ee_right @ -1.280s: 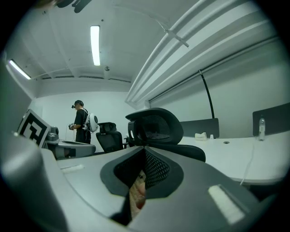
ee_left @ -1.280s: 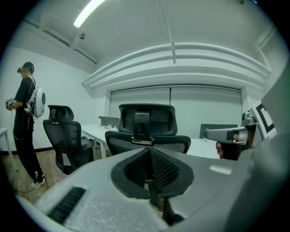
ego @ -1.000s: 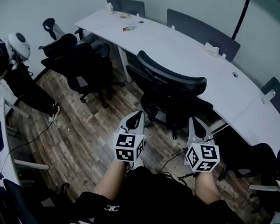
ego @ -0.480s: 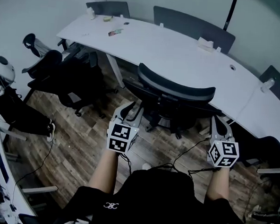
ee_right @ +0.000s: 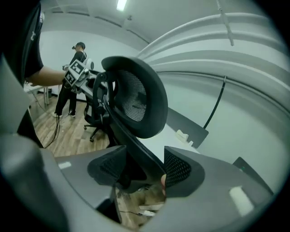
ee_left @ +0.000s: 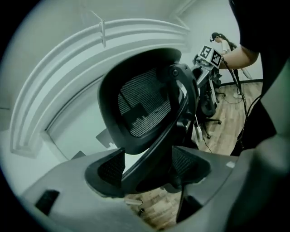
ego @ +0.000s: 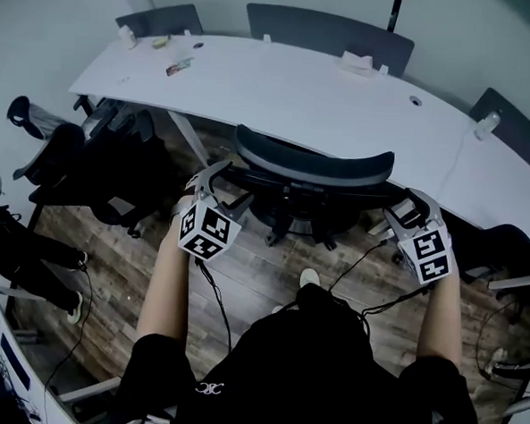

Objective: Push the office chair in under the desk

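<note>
left tongs (ego: 215, 177) and right tongs (ego: 409, 206) have just opened wide, each astride an edge of the office chair (ego: 314, 166), unclamped.

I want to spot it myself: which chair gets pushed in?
Find the long curved white desk. At its middle stands a black office chair, its curved back towards the person. Other black chairs sit toward the desk's ends.

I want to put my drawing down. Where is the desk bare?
The desk is bare in its wide middle, between the small packet at the left and the white box at the far edge. The left end is crowded with little things.
</note>
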The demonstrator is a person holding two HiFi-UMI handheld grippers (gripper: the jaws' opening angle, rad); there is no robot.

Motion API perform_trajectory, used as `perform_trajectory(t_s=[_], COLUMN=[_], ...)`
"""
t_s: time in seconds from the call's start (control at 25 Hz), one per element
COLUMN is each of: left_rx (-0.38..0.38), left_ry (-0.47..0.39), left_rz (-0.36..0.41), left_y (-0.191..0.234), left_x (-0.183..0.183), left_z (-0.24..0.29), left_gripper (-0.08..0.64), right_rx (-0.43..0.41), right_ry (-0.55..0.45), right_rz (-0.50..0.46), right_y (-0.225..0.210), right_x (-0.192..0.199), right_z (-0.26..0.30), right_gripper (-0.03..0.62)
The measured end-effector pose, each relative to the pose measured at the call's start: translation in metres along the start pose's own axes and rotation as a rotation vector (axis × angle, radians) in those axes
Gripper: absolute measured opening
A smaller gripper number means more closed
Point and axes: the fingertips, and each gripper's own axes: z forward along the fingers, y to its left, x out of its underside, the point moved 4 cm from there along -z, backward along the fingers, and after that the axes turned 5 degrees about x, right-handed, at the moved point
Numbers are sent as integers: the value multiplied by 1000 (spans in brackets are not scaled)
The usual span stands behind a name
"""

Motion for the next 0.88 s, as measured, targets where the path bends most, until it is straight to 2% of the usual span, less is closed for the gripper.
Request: perform_trajectory(t_s=[0.08,0.16,0.28,0.36,0.52,0.88], left_rx=[26,18,19,28,27,58], left_ry=[42,91,143,135,102,115], left_rz=[37,82,128,129,120,106], left_y=[6,12,12,10,10,14], left_x=[5,12,19,19,19,17], left_z=[11,21,30,32,32,37], left_gripper=[340,333,234,213,212,210], right_rx=[18,37,35,23,23,-3], right_ry=[46,91,116,107,108,139], right_rz=[-45,-89,-138,-138,-121,-69], right_y=[-3,-5,-4,-4,-5,-10], right_x=[6,13,16,17,18,18], right_z=[11,21,28,28,29,33], right_gripper=[263,265,272,244,241,245])
